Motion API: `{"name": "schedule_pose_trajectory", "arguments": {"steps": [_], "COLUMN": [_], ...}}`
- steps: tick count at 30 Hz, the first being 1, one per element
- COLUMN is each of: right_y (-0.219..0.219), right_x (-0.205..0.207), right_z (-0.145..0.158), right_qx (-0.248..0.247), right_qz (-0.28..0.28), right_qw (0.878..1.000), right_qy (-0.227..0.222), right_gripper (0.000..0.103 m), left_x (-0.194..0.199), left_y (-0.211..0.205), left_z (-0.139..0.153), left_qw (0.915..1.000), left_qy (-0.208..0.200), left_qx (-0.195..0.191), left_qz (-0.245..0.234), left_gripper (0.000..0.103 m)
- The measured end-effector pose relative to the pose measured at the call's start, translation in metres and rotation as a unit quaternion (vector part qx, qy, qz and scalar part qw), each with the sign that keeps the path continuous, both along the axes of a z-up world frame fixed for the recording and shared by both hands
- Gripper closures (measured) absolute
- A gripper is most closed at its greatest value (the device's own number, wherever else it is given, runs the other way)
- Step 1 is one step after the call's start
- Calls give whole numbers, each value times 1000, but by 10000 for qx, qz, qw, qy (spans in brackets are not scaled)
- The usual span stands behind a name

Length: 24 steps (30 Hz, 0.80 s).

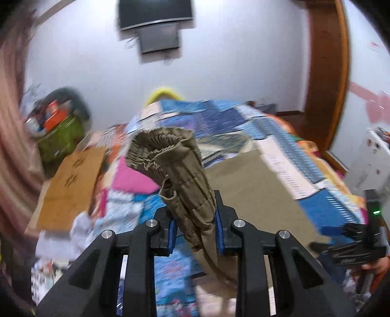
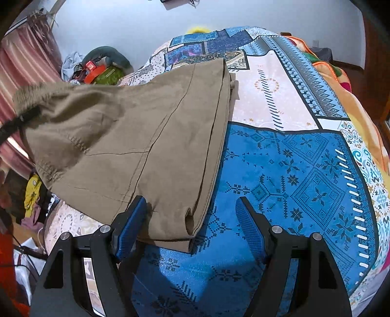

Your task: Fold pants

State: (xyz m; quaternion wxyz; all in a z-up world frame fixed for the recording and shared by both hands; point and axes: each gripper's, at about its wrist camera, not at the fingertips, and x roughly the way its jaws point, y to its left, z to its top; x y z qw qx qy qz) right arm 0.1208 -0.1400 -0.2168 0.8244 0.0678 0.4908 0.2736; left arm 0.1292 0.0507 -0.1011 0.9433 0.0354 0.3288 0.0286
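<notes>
Two handheld grippers work over a pair of khaki pants on a bed covered by a patchwork bedspread in blue, white and pink. The pants lie lengthwise up the bed: their long axis runs from the hem end, nearest the right wrist camera, away toward the far end of the bed. The gathered elastic waistband is lifted clear of the bedspread and points up and away from the left wrist camera. The left gripper is clenched on a bunched fold of the pants just below that waistband, blue pads pressing the cloth from both sides. The right gripper is spread wide and grips nothing; its left finger sits over the hem end, its right finger over bare bedspread. A white wall stands behind.
</notes>
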Motion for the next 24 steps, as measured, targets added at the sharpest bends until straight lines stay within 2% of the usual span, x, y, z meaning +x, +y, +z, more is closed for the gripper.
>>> {"name": "schedule_pose_trajectory", "arguments": {"steps": [5, 10, 15, 20, 24], "right_y": [-2, -3, -3, -9, -18], "right_x": [-3, -5, -7, -10, -12], "right_z": [0, 0, 2, 7, 13], "right_qx": [44, 80, 97, 25, -47], "right_qz": [-34, -55, -97, -194, -308], "right_qw": [10000, 9999, 9999, 9997, 9993], "right_qy": [-37, -43, -56, -128, -202], "right_gripper": [31, 31, 31, 31, 31], "left_x": [21, 47, 60, 64, 61], "left_y": [-48, -84, -104, -117, -121], "left_z": [0, -28, -61, -83, -86], "left_qw": [9973, 9894, 9775, 9710, 9686], "left_qy": [171, 750, 1371, 1650, 1719], "left_qx": [-108, -292, -460, -372, -342], "left_qz": [-704, -1207, -1533, -1688, -1766], "left_gripper": [79, 80, 80, 80, 78]}}
